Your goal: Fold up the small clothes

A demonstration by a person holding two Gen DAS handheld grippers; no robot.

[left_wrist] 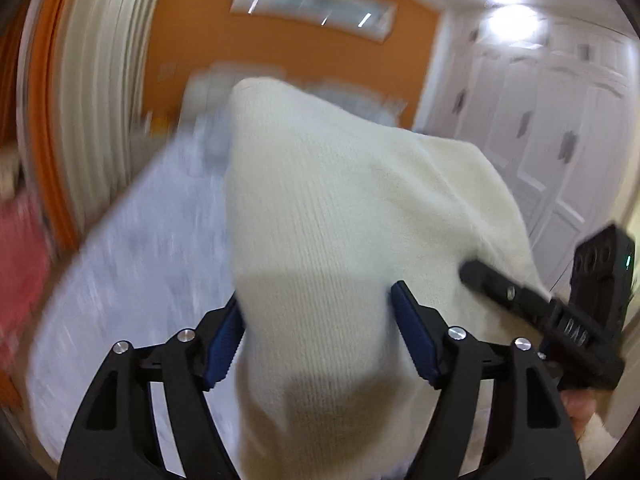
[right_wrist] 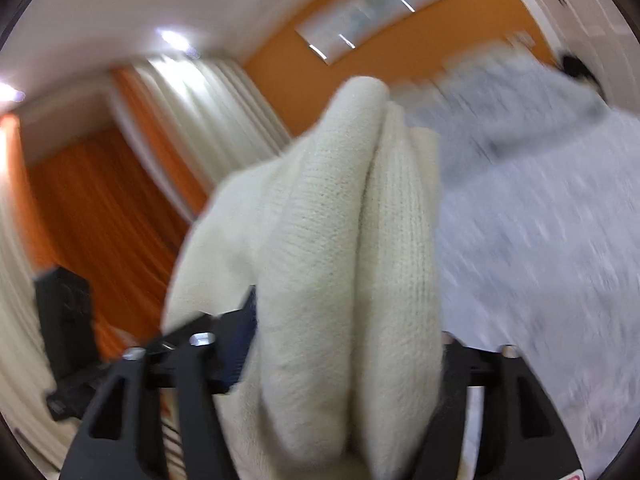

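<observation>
Cream knit garment: held aloft above the bed, stretched sideways between left gripper and right gripper, both clenched on bunched fabric, neither nearer.

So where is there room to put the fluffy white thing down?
The pale bedspread looks bare left of the cream knit garment, out to the pink fabric; the right wrist view shows more to the garment's right. It gets crowded toward the headboard, by the blurry bedding.
</observation>
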